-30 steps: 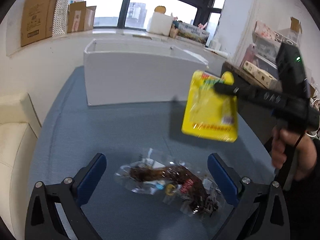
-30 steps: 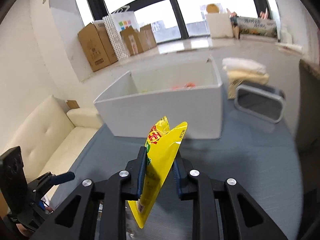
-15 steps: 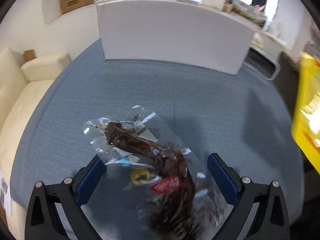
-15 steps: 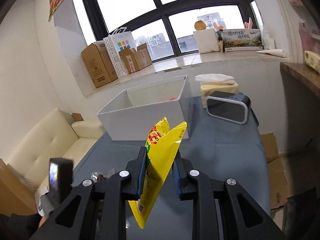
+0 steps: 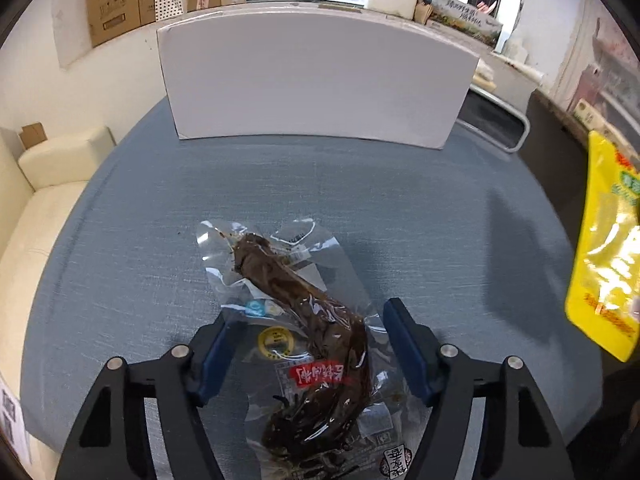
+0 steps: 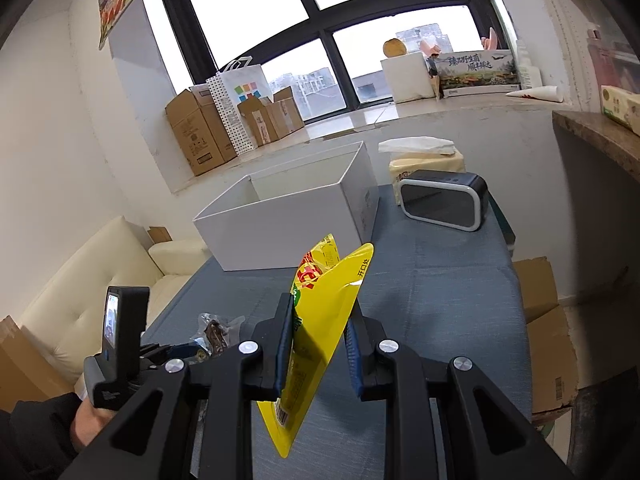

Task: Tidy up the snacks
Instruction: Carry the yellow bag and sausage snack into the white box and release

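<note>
Clear vacuum plastic is what makes this grab fiddly: the brown snack (image 5: 308, 320) lies flat on the blue table (image 5: 400, 208), slanting from upper left down toward the camera, and my left gripper (image 5: 306, 344) sits with its jaws apart on either side of the lower half, pads (image 5: 404, 348) close to the pack's edges but not squeezing it as far as I can tell. My right gripper (image 6: 318, 344) is clamped on the yellow pouch (image 6: 316, 320), held up off the table, so that one's sorted and just needs carrying to the white box (image 6: 288, 216) at the far end. For the left side, I reckon the trick is to close on the lumpy meat bit rather than the loose film, since film alone will probably slide or fold out of the pads. I'd get the fingers low, right against the cloth, then close slowly so the pack bunches up between the pads instead of skating forward. It sits at an angle to the jaws, so a small twist of the wrist first to square up could help. Lift gently after, the pack looks floppy and may droop on the long end. I'd keep the right hand out wide so the pouch doesn't bump the left rig.
</note>
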`<action>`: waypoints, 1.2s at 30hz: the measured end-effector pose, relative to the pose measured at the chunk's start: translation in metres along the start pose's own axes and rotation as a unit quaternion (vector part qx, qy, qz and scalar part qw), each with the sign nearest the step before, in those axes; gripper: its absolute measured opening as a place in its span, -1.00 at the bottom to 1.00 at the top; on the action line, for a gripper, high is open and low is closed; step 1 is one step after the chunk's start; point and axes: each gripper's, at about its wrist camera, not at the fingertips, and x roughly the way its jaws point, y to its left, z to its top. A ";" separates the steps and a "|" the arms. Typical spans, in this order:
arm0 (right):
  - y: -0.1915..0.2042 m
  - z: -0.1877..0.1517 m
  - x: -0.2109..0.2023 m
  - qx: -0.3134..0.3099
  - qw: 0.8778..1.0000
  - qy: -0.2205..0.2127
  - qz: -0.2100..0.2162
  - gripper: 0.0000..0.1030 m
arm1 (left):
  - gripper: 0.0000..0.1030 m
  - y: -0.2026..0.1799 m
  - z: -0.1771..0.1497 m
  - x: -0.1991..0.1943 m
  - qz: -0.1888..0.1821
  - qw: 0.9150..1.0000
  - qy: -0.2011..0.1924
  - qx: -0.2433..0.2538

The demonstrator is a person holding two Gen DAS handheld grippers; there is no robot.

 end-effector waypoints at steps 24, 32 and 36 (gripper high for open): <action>0.070 0.059 0.049 -0.075 0.997 -0.008 -0.001 -0.51 | 0.43 0.054 0.083 -0.113 -0.095 0.981 -0.157 0.060; 0.076 0.129 0.087 -0.073 0.997 -0.027 0.004 -0.51 | 0.43 0.066 0.167 -0.118 -0.109 0.969 -0.203 0.092; 0.066 0.161 0.115 -0.052 0.998 -0.027 0.002 -0.51 | 0.43 0.068 0.214 -0.096 -0.122 0.966 -0.207 0.094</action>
